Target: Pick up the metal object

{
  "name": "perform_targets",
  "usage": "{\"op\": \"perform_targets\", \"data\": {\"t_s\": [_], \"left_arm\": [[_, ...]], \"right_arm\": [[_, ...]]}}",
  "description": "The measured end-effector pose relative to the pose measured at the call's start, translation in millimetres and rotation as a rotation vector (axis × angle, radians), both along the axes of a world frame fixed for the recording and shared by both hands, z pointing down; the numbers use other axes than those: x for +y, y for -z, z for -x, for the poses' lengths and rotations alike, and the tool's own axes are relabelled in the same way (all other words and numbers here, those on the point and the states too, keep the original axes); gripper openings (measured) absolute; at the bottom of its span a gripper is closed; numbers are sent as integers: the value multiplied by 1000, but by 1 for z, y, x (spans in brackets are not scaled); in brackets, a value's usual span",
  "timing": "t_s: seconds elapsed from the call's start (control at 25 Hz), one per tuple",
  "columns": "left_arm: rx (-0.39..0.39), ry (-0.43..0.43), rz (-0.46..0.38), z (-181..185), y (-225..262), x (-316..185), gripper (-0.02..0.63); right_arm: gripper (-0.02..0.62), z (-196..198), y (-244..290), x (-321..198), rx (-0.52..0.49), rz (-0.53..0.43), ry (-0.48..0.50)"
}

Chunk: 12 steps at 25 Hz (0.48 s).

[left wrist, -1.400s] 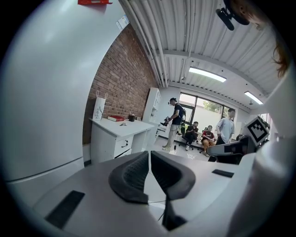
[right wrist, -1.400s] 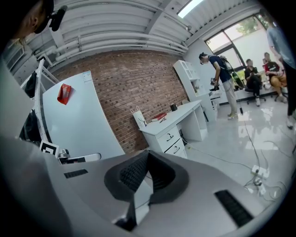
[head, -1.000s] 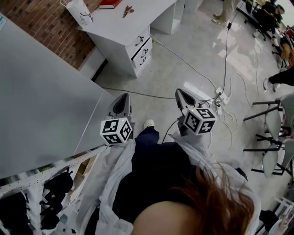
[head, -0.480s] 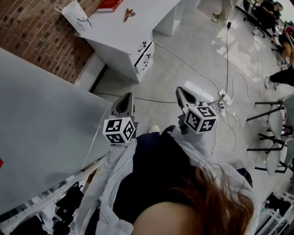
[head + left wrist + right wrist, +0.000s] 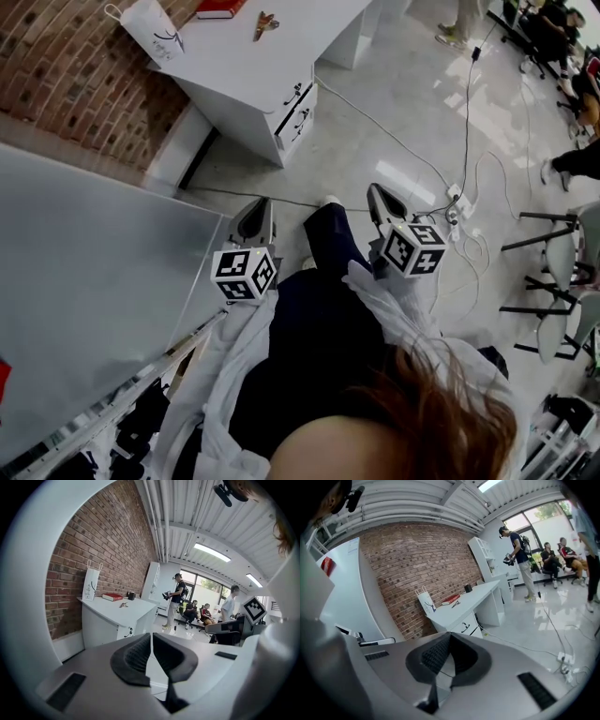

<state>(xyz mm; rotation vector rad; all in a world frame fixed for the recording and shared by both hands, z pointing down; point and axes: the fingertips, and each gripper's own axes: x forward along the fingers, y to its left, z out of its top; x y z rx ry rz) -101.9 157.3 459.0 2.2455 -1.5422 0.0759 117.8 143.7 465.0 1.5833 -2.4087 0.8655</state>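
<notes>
A small metal object (image 5: 263,23) with reddish handles, too small to tell just what, lies on the far white desk (image 5: 281,56). It also shows in the left gripper view (image 5: 123,604) and the right gripper view (image 5: 456,603). My left gripper (image 5: 255,208) and right gripper (image 5: 378,193) are held at waist height over the floor, far short of that desk. Both point toward it. In each gripper view the jaws meet with nothing between them: left gripper (image 5: 151,634), right gripper (image 5: 449,637).
A white paper bag (image 5: 150,28) and a red book (image 5: 220,7) share the desk, against a brick wall (image 5: 66,66). A large grey tabletop (image 5: 84,272) lies at my left. Cables and a power strip (image 5: 452,199) cross the floor; chairs (image 5: 553,272) and people are at the right.
The person has stepped forward, one leg now out between the grippers. The grey tabletop has slid down and left in the view. Both grippers stay shut.
</notes>
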Motion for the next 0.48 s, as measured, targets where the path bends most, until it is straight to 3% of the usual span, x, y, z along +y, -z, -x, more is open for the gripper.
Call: {"op": "perform_targets", "data": {"t_s": [0.48], "left_arm": [[-2,73,-10,11,7,-120,29]], "right_arm": [[8,16,9,-125,-15,-9,87]]}}
